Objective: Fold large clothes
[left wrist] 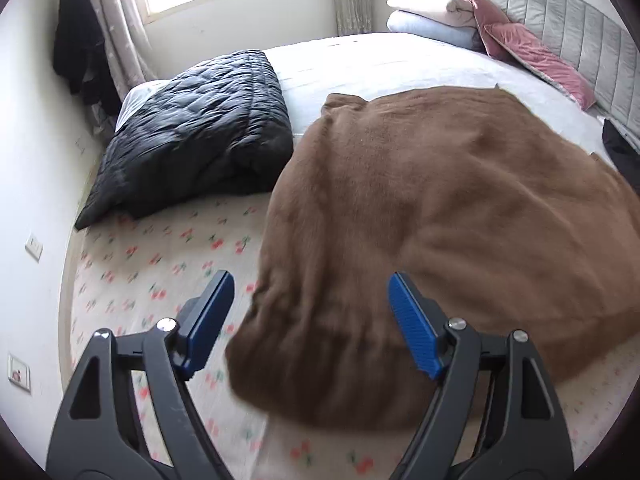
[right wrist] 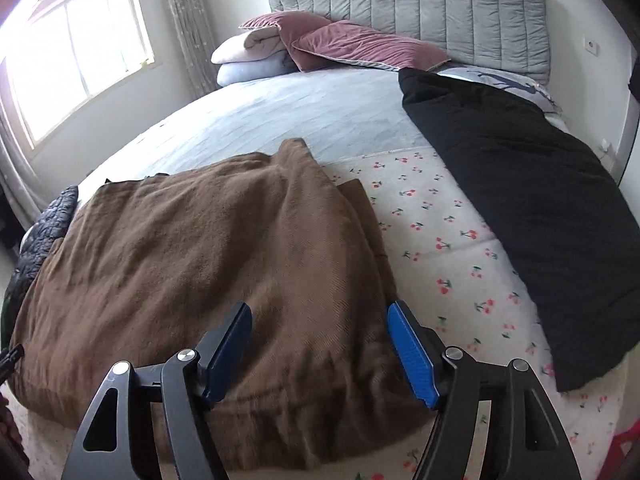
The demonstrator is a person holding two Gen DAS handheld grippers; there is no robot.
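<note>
A large brown fleece garment (left wrist: 440,216) lies spread on the cherry-print sheet of the bed (left wrist: 152,280); it also shows in the right wrist view (right wrist: 208,256). My left gripper (left wrist: 310,284) is open and empty, hovering over the garment's near left edge. My right gripper (right wrist: 320,314) is open and empty, hovering over the garment's near right part, with its right finger (right wrist: 412,352) near the garment's right edge. A folded flap (right wrist: 296,160) sticks out at the garment's far side.
A black quilted jacket (left wrist: 192,136) lies on the bed's left side. A black garment (right wrist: 532,216) lies along the right side. Pink cushions (right wrist: 352,44), folded bedding (right wrist: 248,60) and a grey headboard (right wrist: 440,12) are at the far end. A wall (left wrist: 28,184) is close on the left.
</note>
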